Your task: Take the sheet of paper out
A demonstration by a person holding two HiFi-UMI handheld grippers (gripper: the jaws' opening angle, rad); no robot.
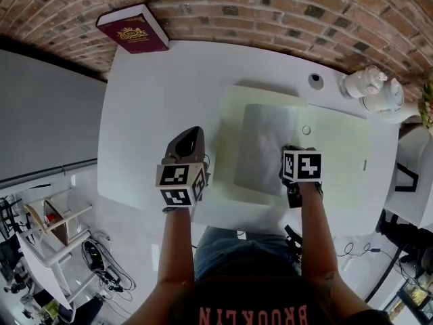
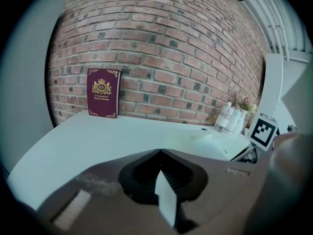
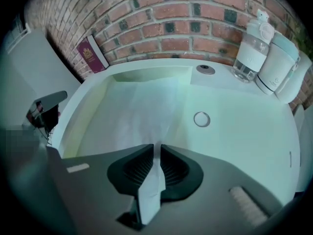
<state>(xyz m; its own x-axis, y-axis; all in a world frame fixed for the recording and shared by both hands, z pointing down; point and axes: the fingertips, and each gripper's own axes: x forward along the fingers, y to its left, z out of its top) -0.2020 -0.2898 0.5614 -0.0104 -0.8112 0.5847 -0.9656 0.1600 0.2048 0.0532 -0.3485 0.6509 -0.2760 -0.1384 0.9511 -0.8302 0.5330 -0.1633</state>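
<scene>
So far the sheet of paper point(image 1: 265, 147) is not out: it lies flat within the outline of a pale green folder point(image 1: 342, 151) on the white table point(image 1: 145, 100), stretching away ahead of the right gripper point(image 3: 156, 150) fingertips. What looks done is the taking hold. The right fingers stand almost together with only a thin slit between them, and a white strip runs through that slit to the sheet's near edge, so I judge them pinched on that edge. What remains is the whole draw, pulling the sheet back toward the person until it clears the folder.

Off to the left of the folder, the left gripper point(image 1: 193, 133) has its fingers closed tip to tip on nothing from the table, with bare tabletop ahead of them. It does not hold the folder down, which may let the folder slide along with the sheet.

Seen past the fingers, the sheet is whitish grey, smooth and uncreased, with the folder's green margin showing beyond its far and left edges. Whether a clear cover lies over it I cannot tell
</scene>
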